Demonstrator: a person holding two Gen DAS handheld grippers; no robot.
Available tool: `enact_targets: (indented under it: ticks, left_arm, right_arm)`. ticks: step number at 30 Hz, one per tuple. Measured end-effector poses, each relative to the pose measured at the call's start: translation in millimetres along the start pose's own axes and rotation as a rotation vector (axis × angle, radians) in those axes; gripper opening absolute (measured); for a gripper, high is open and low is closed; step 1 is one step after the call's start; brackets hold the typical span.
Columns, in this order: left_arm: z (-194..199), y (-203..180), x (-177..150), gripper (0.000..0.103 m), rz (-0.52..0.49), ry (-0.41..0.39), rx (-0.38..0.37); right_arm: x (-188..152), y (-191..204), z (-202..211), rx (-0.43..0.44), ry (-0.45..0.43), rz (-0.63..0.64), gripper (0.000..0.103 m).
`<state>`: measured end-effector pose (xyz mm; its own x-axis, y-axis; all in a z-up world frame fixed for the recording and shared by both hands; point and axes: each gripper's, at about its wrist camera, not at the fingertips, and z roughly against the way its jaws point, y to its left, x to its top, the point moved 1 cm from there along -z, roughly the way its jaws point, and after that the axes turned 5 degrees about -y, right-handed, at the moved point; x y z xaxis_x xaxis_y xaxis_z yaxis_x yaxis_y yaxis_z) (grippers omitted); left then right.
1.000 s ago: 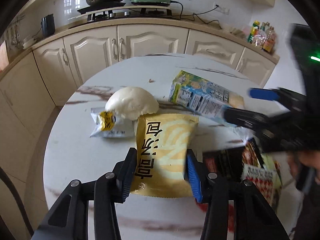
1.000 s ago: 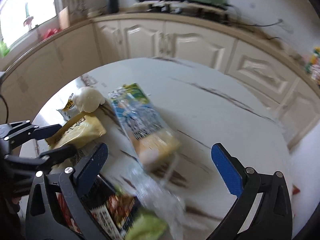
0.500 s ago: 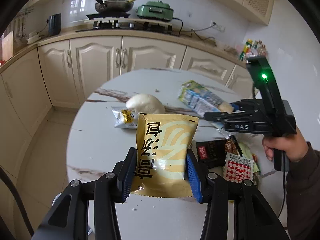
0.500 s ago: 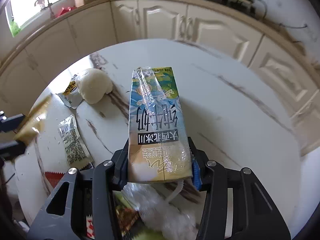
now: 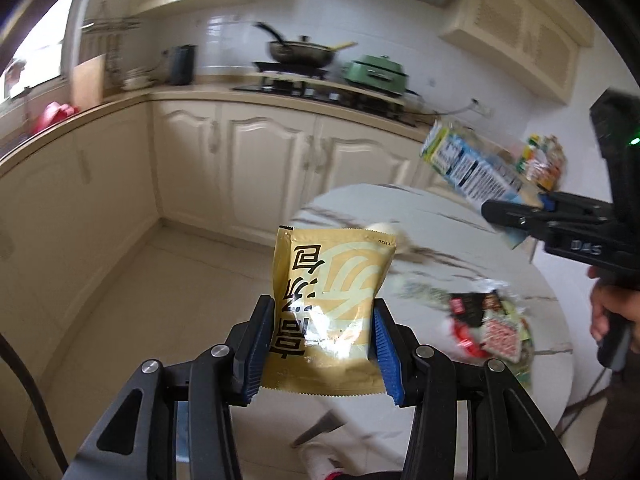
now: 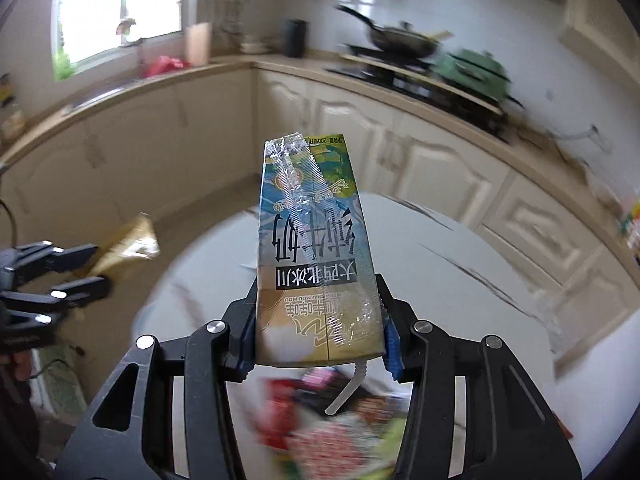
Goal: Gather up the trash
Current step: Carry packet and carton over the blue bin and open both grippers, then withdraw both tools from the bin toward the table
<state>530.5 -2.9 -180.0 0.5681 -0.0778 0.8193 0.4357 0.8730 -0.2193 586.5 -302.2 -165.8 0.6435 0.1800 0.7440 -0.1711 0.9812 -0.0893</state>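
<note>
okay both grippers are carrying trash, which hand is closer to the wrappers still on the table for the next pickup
Right, probably. The right gripper, shut on the milk carton, hangs directly above the wrapper pile. The left gripper, holding the yellow packet, sits off the table edge. Either must unload first.

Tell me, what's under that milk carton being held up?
Below the milk carton lie blurred red and green wrappers on the white table, with a bent straw dangling. The carton hides what lies directly behind it.

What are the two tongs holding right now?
Left tongs: closed on the yellow snack packet.
Right tongs: closed on the milk carton, its straw hanging below.
</note>
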Motion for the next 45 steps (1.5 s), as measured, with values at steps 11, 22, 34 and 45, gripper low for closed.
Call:
enact_targets:
  ticks: [11, 22, 34, 45]
  left_arm:
    - [59, 147, -63, 0.044, 0.166, 0.044, 0.245]
    - [-10, 258, -156, 0.044, 0.349, 0.284, 0.359]
    - [-110, 312, -228, 0.052, 0.452, 0.546, 0.372]
    - [-85, 328, -209, 0.058, 0.544, 0.510, 0.423]
  right_arm:
    - [39, 215, -65, 0.282, -0.028, 0.108, 0.046]
    - [-29, 300, -212, 0.318, 0.167, 0.079, 0.046]
    - [-136, 289, -356, 0.307, 0.483, -0.018, 0.046]
    - [-161, 293, -386, 0.373, 0.541, -0.068, 0.063]
